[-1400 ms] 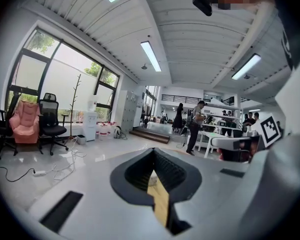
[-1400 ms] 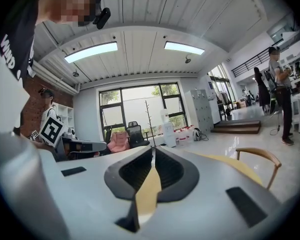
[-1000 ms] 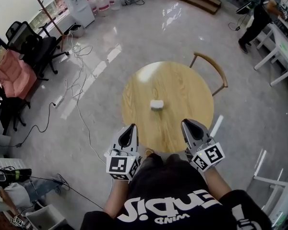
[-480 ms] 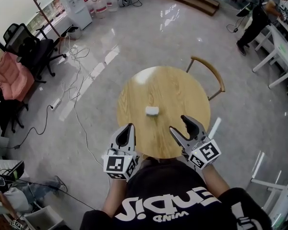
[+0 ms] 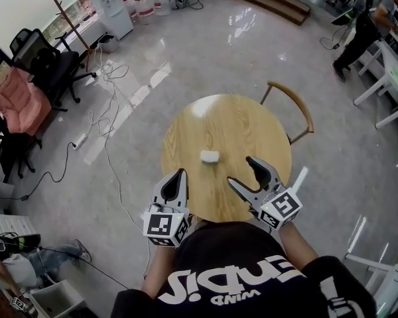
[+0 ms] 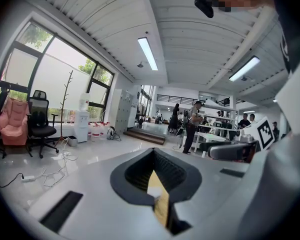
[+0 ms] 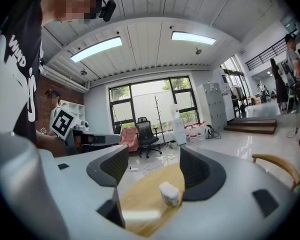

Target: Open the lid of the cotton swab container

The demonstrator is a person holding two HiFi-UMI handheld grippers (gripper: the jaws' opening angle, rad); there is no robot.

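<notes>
The cotton swab container (image 5: 209, 156), small and white with its lid down, sits near the middle of the round wooden table (image 5: 255, 128). My left gripper (image 5: 180, 175) hovers at the table's near edge, left of and nearer than the container, shut and empty. My right gripper (image 5: 240, 170) is over the near right part of the table, its jaws opening wide with nothing between them. In the right gripper view the container (image 7: 170, 193) stands ahead on the tabletop, seen through the gap of the right gripper (image 7: 152, 176). In the left gripper view, only a sliver of wood shows past the closed left gripper (image 6: 159, 194).
A wooden chair (image 5: 294, 102) stands at the table's far right side. Cables (image 5: 106, 121) trail over the glossy floor to the left, near black office chairs (image 5: 50, 61) and a pink seat (image 5: 16, 101). White desks (image 5: 391, 78) and a person (image 5: 358, 28) are at the far right.
The right gripper's jaws have gone from shut to wide open. Both grippers have edged forward over the table's near edge; the left one stays shut.
</notes>
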